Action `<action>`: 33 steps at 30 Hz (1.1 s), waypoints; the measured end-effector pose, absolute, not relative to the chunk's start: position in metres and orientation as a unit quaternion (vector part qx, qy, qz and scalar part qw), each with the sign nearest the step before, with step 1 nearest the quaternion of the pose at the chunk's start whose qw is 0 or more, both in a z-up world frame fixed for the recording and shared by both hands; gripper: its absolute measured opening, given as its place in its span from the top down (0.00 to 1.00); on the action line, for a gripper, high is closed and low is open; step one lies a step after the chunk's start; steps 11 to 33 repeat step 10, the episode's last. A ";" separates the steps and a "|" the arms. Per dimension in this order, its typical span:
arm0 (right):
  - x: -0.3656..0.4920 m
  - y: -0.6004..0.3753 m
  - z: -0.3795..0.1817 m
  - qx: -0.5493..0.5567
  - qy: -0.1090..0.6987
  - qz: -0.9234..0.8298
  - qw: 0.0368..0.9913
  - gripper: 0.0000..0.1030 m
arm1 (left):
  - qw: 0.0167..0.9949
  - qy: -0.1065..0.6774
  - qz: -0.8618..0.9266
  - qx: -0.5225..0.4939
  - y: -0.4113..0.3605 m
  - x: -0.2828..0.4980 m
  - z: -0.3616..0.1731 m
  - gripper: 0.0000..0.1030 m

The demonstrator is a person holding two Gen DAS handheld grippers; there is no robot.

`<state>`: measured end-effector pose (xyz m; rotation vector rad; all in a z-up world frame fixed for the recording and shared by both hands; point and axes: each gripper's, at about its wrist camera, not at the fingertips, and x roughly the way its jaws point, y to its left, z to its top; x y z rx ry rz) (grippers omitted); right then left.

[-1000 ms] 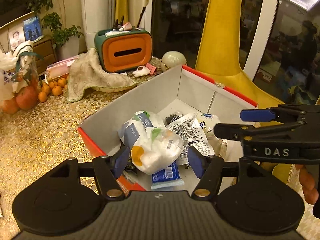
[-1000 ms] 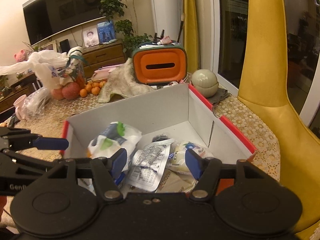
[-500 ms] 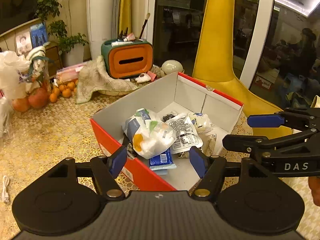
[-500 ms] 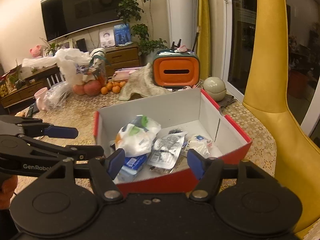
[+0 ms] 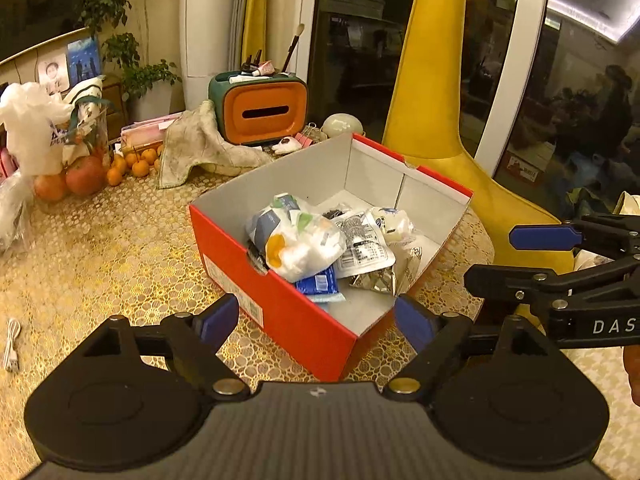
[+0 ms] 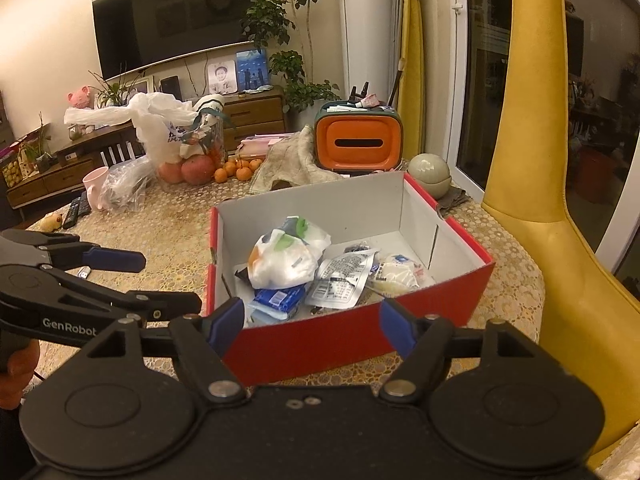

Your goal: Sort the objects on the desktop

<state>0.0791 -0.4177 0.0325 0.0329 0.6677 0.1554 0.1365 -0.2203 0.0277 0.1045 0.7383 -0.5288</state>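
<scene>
warm dim indoor light; strong fisheye bending at edges; window glare

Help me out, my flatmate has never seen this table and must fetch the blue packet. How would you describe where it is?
Find the red shoebox with white inside walls on the gold-patterned table. At its near end, under the big white plastic bag, lies the blue packet. It is the only flat, solid-blue wrapper; its neighbours are white, clear or silver.
</scene>
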 end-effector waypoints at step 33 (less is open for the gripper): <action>0.073 -0.413 0.030 0.015 0.329 0.074 0.941 0.28 | 0.898 0.354 -0.256 0.048 -0.213 0.127 0.026 0.18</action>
